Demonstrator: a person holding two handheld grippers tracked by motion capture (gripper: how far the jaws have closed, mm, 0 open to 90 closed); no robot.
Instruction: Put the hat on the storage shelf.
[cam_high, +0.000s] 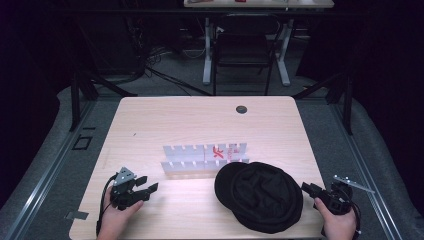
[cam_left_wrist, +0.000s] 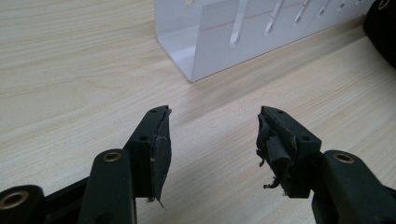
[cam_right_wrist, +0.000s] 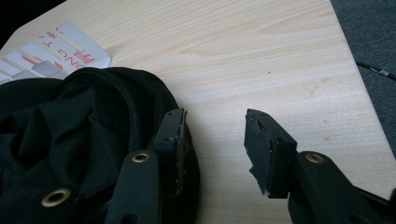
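left gripper (cam_high: 146, 188): open, empty, on bare wood | right gripper (cam_right_wrist: 214, 135): open, empty | soft black cloth cap (cam_high: 260, 196): near table's front edge, beside right gripper | risk: a thin pinch slips off, or cap knocks white slotted plastic rack (cam_high: 205, 158)

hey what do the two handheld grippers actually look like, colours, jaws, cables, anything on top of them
Both are black two-jaw tools. The left gripper carries a grey three-cornered plate on top and trails a black cable. The right gripper has a similar grey plate. Up close, brass-coloured eyelets dot the jaws, and the dark pads are frayed and torn.
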